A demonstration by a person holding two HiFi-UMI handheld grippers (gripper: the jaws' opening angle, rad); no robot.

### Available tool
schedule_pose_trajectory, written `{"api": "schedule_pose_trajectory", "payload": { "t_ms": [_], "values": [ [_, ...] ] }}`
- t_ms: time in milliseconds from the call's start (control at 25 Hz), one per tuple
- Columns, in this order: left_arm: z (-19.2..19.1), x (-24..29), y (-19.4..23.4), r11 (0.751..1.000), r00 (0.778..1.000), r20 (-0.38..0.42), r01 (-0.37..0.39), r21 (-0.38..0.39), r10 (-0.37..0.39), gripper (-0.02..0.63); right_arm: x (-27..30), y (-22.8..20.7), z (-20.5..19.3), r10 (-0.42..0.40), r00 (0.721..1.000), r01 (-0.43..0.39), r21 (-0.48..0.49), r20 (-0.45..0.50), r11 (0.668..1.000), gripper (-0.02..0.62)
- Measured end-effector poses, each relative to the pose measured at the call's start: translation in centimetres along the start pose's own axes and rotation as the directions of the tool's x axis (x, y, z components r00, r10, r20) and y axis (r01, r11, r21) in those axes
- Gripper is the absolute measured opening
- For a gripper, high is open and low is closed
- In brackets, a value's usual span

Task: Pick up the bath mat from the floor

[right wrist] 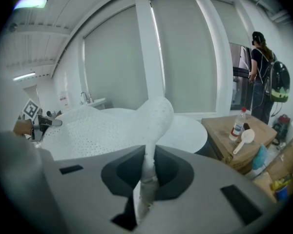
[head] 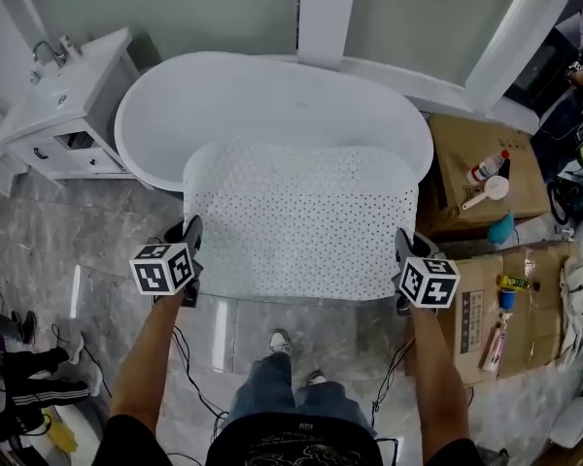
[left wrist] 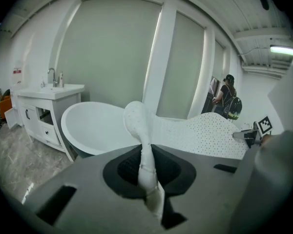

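Observation:
The white perforated bath mat (head: 296, 216) hangs stretched between my two grippers, lifted off the floor, its far edge over the near rim of the white bathtub (head: 223, 95). My left gripper (head: 190, 233) is shut on the mat's near left corner, and its own view shows the mat (left wrist: 146, 155) pinched between the jaws. My right gripper (head: 404, 246) is shut on the near right corner, where the mat (right wrist: 149, 167) is squeezed into a thin fold. Across the mat, the right gripper (left wrist: 249, 134) shows in the left gripper view and the left gripper (right wrist: 39, 126) in the right gripper view.
A white vanity with a sink (head: 63, 105) stands left of the tub. Cardboard boxes (head: 481, 168) with a bottle (head: 488, 166), a scoop and small items lie on the right. A person with a backpack (right wrist: 266, 77) stands far right. Cables (head: 189, 357) trail on the marble floor.

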State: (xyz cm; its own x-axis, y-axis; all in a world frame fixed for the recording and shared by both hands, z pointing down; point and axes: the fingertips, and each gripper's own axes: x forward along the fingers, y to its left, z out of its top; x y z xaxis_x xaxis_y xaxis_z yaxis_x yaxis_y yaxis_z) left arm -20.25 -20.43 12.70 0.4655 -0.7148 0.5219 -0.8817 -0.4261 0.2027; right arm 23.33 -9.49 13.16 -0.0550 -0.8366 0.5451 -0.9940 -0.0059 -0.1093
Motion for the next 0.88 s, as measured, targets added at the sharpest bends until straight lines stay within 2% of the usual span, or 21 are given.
{"api": "schedule_pose_trajectory", "payload": {
  "t_ms": [80, 360, 680, 880],
  "values": [
    [1.7, -0.3, 0.1, 1.000, 1.000, 0.029, 0.000, 0.015, 0.000, 0.037, -0.6, 0.3, 2.2, -0.020, 0.999, 0.021, -0.005, 0.033, 1.000, 0.028],
    [7.4, -1.4, 0.6, 1.000, 0.989, 0.147, 0.020, -0.012, -0.018, 0.036, -2.5, 1.6, 7.7, -0.067, 0.989, 0.066, 0.012, 0.132, 0.998, 0.028],
    [12.9, -2.4, -1.0, 0.996, 0.970, 0.232, 0.050, 0.077, -0.066, 0.037, -4.5, 2.1, 12.5, -0.113, 0.966, 0.107, 0.037, 0.234, 0.994, 0.028],
    [16.0, -3.3, -1.3, 0.994, 0.957, 0.280, 0.054, 0.092, -0.078, 0.037, -6.0, 2.5, 16.0, -0.121, 0.943, 0.122, 0.017, 0.310, 0.992, 0.028]
  ]
}}
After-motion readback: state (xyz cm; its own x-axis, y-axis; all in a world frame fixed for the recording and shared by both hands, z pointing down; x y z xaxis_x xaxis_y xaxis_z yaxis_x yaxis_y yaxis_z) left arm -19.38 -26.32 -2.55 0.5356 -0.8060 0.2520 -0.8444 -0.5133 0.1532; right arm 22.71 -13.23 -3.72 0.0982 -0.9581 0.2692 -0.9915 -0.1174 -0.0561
